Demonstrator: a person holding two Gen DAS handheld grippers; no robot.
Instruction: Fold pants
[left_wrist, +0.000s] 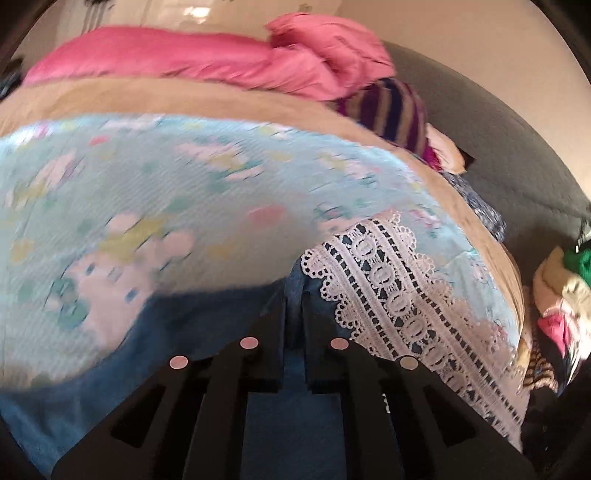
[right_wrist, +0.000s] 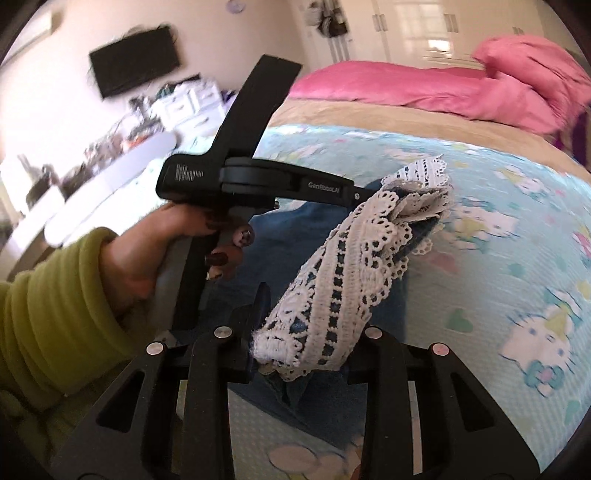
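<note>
While the denim pants (right_wrist: 284, 236) are hanging lifted above the cartoon-print blue bedsheet (right_wrist: 498, 229), you are holding their white lace-trimmed hem (right_wrist: 332, 291) stretched between both tools. Your right gripper (right_wrist: 299, 354) is pinching the near end of the lace band, jaws narrow on the bunched fabric. Your left gripper (left_wrist: 293, 306) is clamping blue denim just beside the lace strip (left_wrist: 399, 291), jaws nearly together; in the right wrist view its tip is meeting the far end of the hem. Your left hand (right_wrist: 155, 251), in a green sleeve (right_wrist: 48, 314), is gripping that tool's handle. Behind, a pink duvet (right_wrist: 424, 88) is lying across a tan blanket (left_wrist: 129, 99).
</note>
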